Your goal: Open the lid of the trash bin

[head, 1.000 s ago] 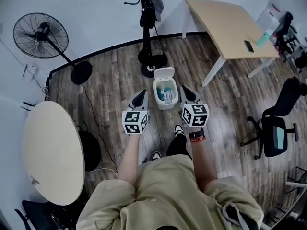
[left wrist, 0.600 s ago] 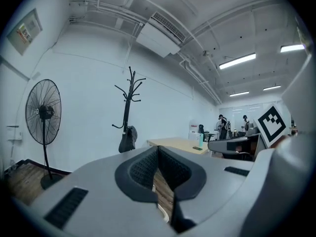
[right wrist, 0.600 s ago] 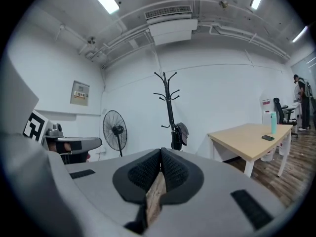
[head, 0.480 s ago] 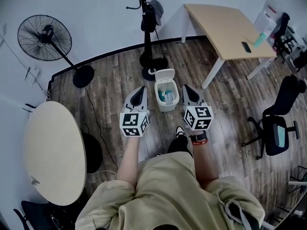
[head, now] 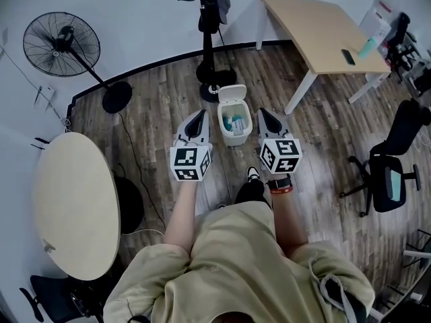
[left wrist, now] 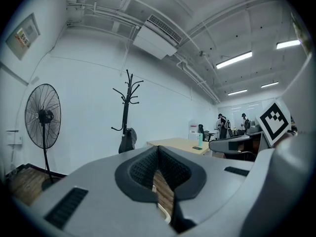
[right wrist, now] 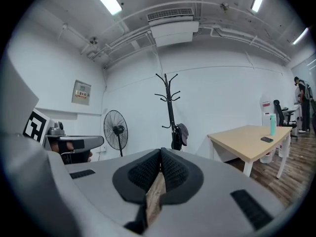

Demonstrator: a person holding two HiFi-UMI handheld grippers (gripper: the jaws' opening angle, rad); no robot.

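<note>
A small white trash bin (head: 234, 123) stands on the wood floor, straight in front of the person. Its lid (head: 231, 93) is tipped up at the far side, and blue and white rubbish shows inside. My left gripper (head: 201, 114) hangs just left of the bin and my right gripper (head: 262, 112) just right of it, both above the floor and apart from the bin. In both gripper views the dark pads meet at the tips with nothing between them: left gripper (left wrist: 158, 147), right gripper (right wrist: 161, 151). Both of those views point level across the room, so neither shows the bin.
A coat stand (head: 214, 75) rises right behind the bin. A floor fan (head: 62, 44) is at the far left, a round white table (head: 74, 207) at the near left, a wooden desk (head: 324, 25) at the far right and an office chair (head: 387, 180) at the right.
The bin's lid stays up throughout. Both grippers keep their places either side of the bin, only drifting slightly with the head view's shift.
</note>
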